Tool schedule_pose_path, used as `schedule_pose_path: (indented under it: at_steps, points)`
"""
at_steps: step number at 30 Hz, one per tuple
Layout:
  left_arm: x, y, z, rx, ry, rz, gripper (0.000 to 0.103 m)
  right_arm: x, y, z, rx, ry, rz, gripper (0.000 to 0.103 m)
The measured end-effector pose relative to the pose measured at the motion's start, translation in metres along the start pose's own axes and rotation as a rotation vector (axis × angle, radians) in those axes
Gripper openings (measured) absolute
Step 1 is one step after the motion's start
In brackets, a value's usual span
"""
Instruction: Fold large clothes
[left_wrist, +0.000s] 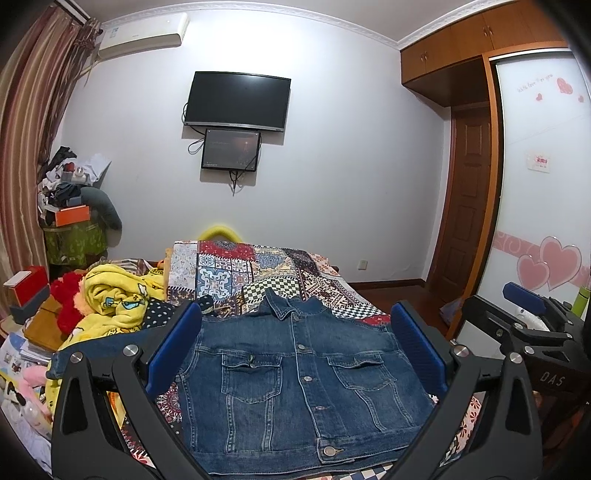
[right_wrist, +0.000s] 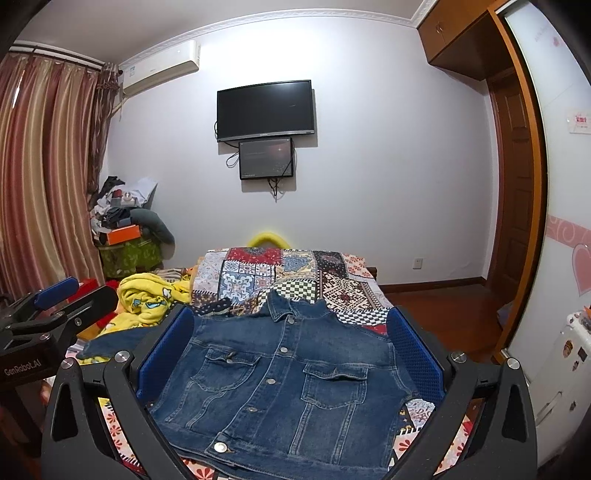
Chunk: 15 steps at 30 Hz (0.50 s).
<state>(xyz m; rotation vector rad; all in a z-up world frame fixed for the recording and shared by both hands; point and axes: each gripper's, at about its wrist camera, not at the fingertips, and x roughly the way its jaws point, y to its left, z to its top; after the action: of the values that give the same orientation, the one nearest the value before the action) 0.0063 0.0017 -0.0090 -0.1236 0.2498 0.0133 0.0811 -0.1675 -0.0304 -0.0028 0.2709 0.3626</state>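
Note:
A blue denim jacket (left_wrist: 295, 384) lies flat on the bed, buttoned front up, collar toward the far wall. One sleeve (left_wrist: 77, 356) stretches out to the left. My left gripper (left_wrist: 295, 347) hovers over the jacket's near half, open, with its blue pads (left_wrist: 173, 347) wide apart and nothing held. In the right wrist view the same jacket (right_wrist: 288, 384) fills the space between the fingers of my right gripper (right_wrist: 291, 350), which is also open and empty. Each gripper shows at the edge of the other's view: right gripper (left_wrist: 532, 314), left gripper (right_wrist: 55, 295).
A patchwork quilt (left_wrist: 258, 273) covers the bed beyond the collar. A crumpled yellow blanket (left_wrist: 114, 299) and red plush (left_wrist: 66, 302) lie at the left. A cluttered pile (left_wrist: 70, 199) fills the corner. Wooden floor (right_wrist: 443, 306), door and wardrobe stand at the right.

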Motion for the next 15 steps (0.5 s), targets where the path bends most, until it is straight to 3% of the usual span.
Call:
schedule_pose_path:
  at_steps: [15]
  points:
    - [0.0011, -0.0011, -0.0009, 0.008, -0.003, 0.0, 0.103, -0.0028, -0.002, 0.0, 0.004, -0.003, -0.007, 0.103]
